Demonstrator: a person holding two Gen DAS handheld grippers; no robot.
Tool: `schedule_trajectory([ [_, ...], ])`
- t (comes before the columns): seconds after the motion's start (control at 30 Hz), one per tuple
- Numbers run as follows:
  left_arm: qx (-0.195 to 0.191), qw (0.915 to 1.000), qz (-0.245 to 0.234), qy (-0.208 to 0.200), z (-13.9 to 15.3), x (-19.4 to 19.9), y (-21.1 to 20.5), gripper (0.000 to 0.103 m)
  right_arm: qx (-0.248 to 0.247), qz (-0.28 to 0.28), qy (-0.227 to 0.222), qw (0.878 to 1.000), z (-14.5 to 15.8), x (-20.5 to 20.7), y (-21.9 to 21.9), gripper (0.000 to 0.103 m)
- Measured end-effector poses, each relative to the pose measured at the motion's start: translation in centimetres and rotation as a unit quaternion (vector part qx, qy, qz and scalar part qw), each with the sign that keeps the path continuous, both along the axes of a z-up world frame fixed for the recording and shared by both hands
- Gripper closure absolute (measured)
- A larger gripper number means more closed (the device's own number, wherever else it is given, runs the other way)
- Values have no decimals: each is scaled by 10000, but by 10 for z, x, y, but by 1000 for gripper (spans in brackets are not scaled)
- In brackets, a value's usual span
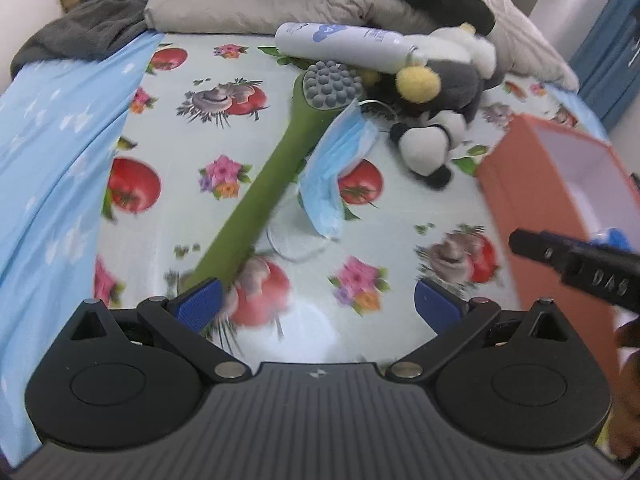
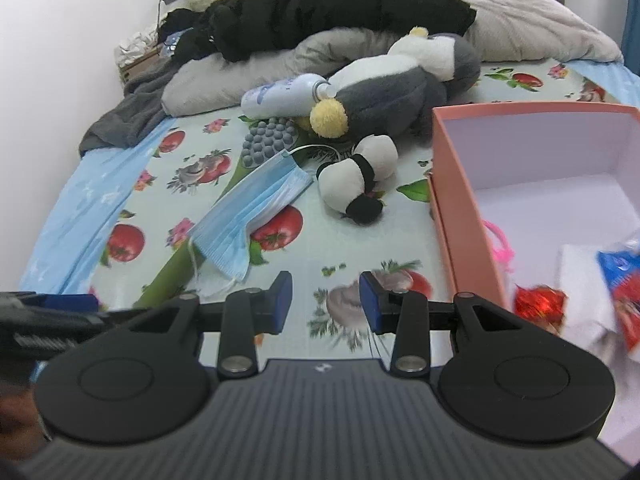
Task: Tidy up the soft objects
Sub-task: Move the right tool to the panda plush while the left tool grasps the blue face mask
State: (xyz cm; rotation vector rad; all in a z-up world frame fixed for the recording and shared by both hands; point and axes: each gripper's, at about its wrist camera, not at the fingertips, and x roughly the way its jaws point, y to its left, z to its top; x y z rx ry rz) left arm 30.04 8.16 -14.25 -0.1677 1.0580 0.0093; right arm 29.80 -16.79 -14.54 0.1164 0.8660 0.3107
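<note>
Glossy printed tablecloth, pleated cloth mask, fuzzy plush penguin, matt cardboard box.

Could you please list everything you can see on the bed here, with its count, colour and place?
Massage brush: one, green, grey head, diagonal on the cloth.
Face mask: one, blue, draped over the brush.
Bottle: one, white, lying behind the brush head.
Plush penguin: one, grey and white, beside the bottle.
Small plush: one, white and black, before the penguin.
Box: one, pink, right, holding packets.
Bedding: beige and black, far end.
Left tool: open.
Right tool: open, empty.
</note>
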Motion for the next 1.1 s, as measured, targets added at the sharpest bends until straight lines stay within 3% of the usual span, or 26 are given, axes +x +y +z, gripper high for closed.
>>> schedule_trajectory([
  [0.17,198,9996,-112,-149,-29,38,2,1,18,-19,44,10000,-20,40,16,63],
  [0.4,71,9992,-172,-342,-50,75,13,4,-104,-314,32,9994,-46,90,31,63],
  [0.67,-20,9979,-380,-526,-69,99,12,32,86,-717,-3,9974,-67,128,37,62],
  [0.73,88,9970,-450,-627,-73,100,8,35,-3,-732,-24,9973,-72,136,41,59],
  [0.8,236,9958,-524,-709,-75,101,4,46,-130,-799,-11,9967,-78,141,45,44],
  [0.87,120,9967,-493,-635,-78,103,6,67,-154,-809,13,9966,-84,145,48,44],
  [0.97,-193,9979,-406,-471,-85,104,11,89,-215,-762,-16,9969,-88,147,52,45],
  [1.1,-328,9977,-256,-533,-81,93,14,96,-311,-693,-77,9971,-88,143,54,51],
])
